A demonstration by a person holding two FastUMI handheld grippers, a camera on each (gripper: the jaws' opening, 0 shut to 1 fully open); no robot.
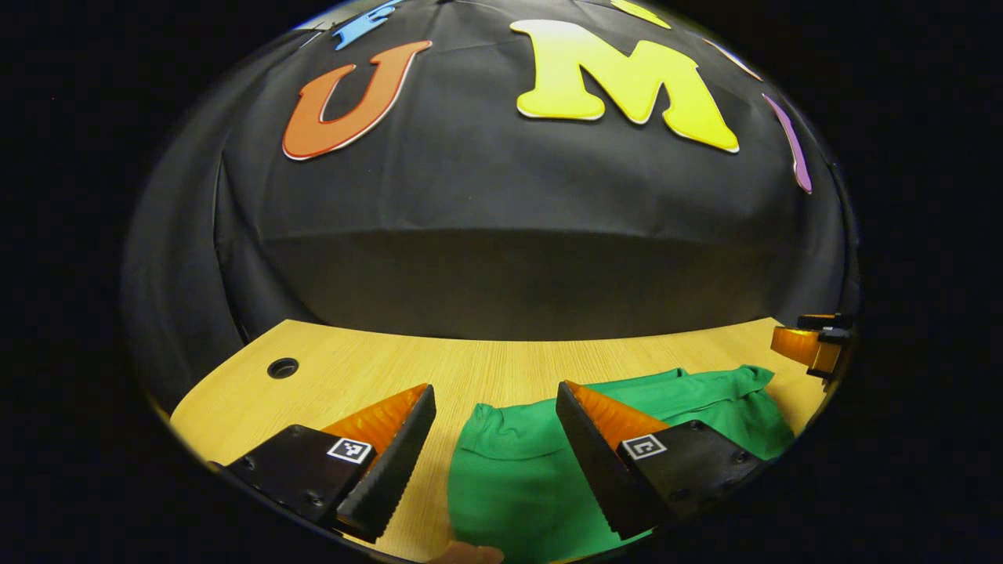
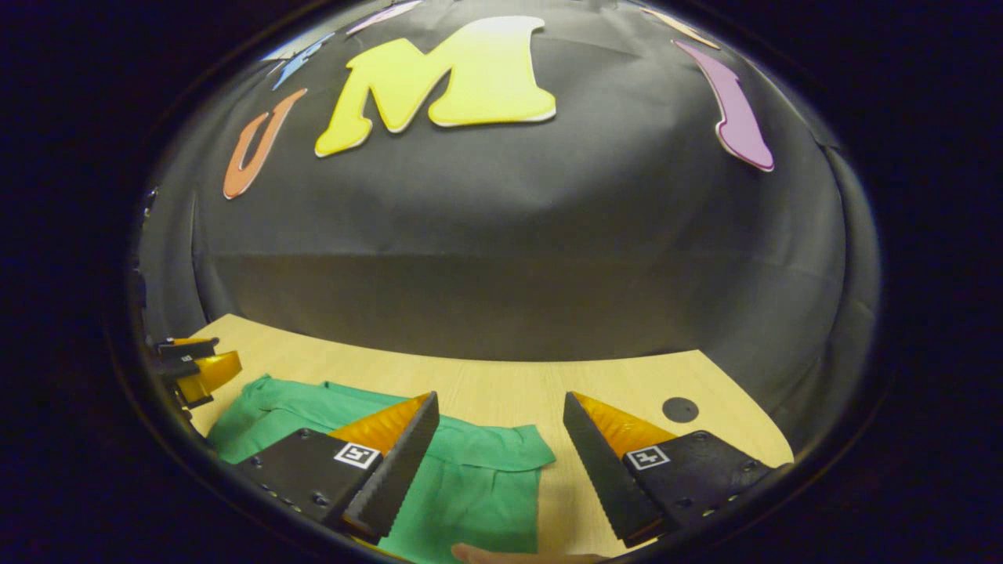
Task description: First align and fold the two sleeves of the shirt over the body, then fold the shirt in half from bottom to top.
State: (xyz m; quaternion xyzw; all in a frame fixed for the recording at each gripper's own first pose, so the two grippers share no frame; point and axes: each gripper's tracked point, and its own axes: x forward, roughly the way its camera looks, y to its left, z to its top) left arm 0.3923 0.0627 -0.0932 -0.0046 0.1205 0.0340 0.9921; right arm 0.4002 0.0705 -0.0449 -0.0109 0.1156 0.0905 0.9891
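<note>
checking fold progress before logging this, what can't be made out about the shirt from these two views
- Left gripper view: the green shirt is cut off by the bottom edge, and the left tool's right finger covers part of it, so the hem is hidden.
- Right gripper view: the right tool's left finger hides part of the shirt; its lower part runs off the edge.
- Whether the sleeves are already folded: cannot tell.

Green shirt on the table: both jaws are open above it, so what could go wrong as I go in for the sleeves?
1. The green shirt looks bunched and wrinkled near the collar; a pinch there may catch several layers, not one sleeve.
2. The left gripper straddles the sleeve edge; closing now might grab the body fabric instead.
3. The right gripper has one finger over bare table; it could miss the cloth entirely.
</note>
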